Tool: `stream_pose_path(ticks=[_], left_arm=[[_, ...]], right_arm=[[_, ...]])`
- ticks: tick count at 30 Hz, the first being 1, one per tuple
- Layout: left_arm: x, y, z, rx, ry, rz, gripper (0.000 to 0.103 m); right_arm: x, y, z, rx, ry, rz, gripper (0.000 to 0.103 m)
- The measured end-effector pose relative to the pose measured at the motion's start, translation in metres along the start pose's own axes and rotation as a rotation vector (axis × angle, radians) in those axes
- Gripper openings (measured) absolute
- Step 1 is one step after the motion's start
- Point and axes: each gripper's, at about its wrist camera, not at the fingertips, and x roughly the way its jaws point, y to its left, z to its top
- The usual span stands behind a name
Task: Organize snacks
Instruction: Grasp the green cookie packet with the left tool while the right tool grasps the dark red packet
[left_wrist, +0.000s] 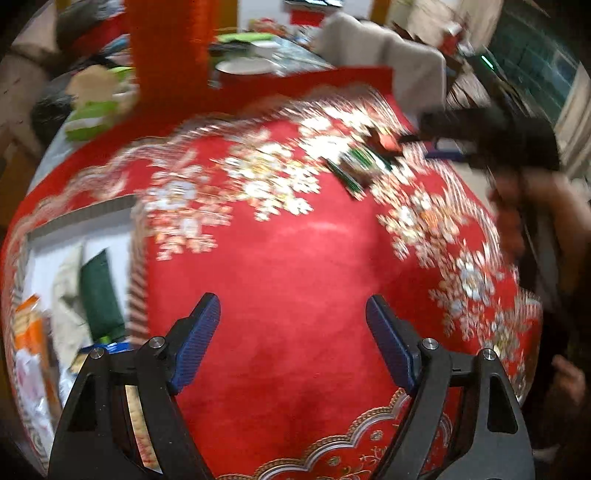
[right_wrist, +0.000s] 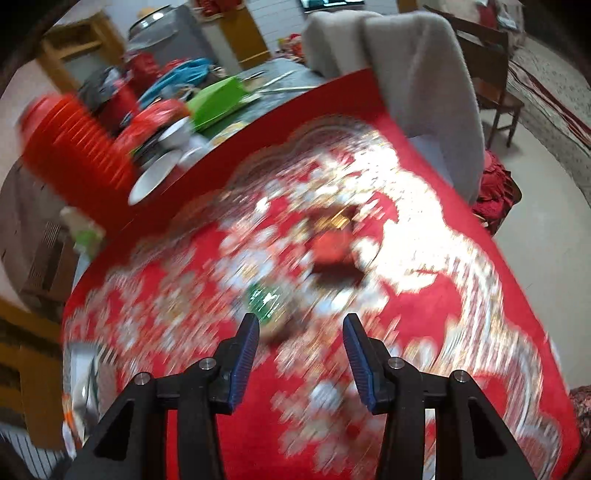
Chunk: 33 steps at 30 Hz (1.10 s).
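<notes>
Snack packets wait on my red floral cloth (left_wrist: 288, 280), at its far right.

My left gripper (left_wrist: 291, 321) and right gripper (right_wrist: 300, 341) are both spread, empty; the green packet (right_wrist: 266, 298) and red packet (right_wrist: 330, 246) look light, crinkly, slippery, so I would pinch an edge.

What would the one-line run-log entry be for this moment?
left gripper: open, empty, over red floral tablecloth | right gripper: open, empty, near small green snack packet | dark red snack packet: on cloth | views blurred
</notes>
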Motion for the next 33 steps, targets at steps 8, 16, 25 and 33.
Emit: stream_pose_path(ticks=[8, 16, 25, 33], left_arm=[[0.024, -0.005, 0.016, -0.001, 0.053, 0.019, 0.082], [0.066, -0.020, 0.079, 0.067, 0.073, -0.050, 0.082], [0.133, -0.063, 0.138, 0.254, 0.121, -0.112, 0.082], [0.165, -0.081, 0.155, 0.338, 0.144, -0.106, 0.081]], right_arm=[[0.062, 0.003, 0.051, -0.111, 0.090, -0.049, 0.049], [0.074, 0.004, 0.057, -0.195, 0.085, -0.122, 0.032], [0.028, -0.041, -0.003, -0.099, 0.046, -0.084, 0.031], [-0.003, -0.054, -0.059, -0.079, 0.038, -0.084, 0.032]])
